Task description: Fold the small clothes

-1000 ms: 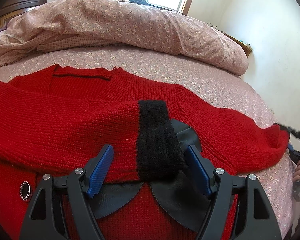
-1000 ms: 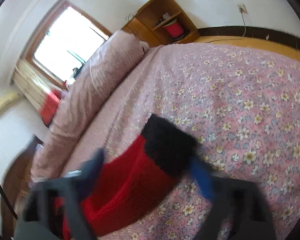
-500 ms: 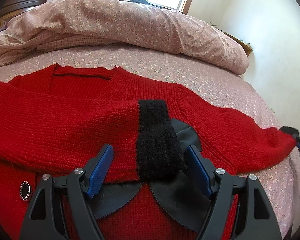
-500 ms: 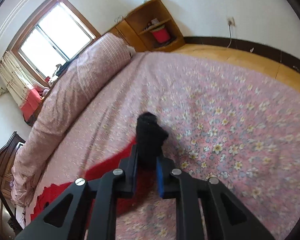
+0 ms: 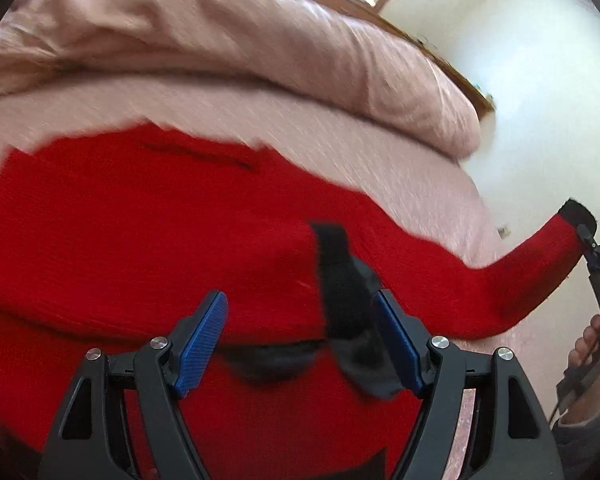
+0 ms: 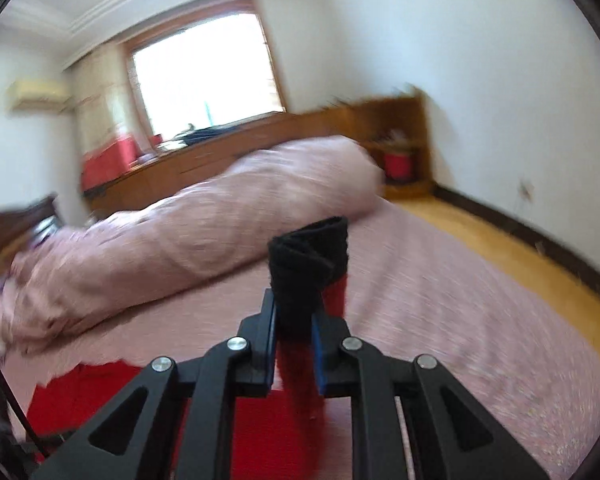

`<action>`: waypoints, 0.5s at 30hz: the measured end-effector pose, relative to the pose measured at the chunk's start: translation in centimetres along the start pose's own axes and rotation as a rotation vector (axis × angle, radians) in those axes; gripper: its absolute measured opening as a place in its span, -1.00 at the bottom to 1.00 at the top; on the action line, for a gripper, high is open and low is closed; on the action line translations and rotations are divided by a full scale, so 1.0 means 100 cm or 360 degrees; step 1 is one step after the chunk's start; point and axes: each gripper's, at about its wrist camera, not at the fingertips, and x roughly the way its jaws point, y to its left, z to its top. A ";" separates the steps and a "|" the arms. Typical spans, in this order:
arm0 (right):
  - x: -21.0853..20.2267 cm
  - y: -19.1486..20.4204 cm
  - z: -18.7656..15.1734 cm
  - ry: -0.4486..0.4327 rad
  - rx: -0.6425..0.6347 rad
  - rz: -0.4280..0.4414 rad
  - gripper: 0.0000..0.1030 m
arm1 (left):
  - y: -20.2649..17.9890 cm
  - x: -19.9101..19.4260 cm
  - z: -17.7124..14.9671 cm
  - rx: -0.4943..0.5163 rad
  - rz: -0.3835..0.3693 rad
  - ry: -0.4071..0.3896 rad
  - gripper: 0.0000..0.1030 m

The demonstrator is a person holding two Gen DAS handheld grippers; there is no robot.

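- The right gripper (image 6: 294, 354) pinches the black cuff (image 6: 308, 256) of the red sweater (image 5: 140, 240), lifting that sleeve (image 5: 532, 264) off the bed (image 6: 440, 300), likely to fold it inward.
- The left gripper (image 5: 300, 344) hangs spread, gripping nothing; the other cuff (image 5: 336, 280) lies between and beyond its pads, folded across the sweater's body.

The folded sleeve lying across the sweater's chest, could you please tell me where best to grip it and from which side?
Grip its black cuff, which lies flat between the open left gripper fingers. Come from above, one pad on each long edge: the cuff is a narrow band, thicker than the red knit, so it should pinch cleanly without gathering the chest layer.
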 end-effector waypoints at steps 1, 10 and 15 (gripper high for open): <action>-0.002 0.025 0.002 -0.0015 -0.0069 0.0044 -0.72 | 0.012 -0.017 0.008 0.0002 0.0041 -0.0023 0.36; 0.016 0.264 -0.032 -0.0022 -0.0495 0.0576 -0.73 | 0.133 -0.140 0.046 -0.0017 0.0321 -0.0263 0.36; 0.060 0.371 -0.121 0.0220 -0.0670 0.0655 -0.73 | 0.185 -0.135 0.038 -0.0109 0.0487 -0.0347 0.22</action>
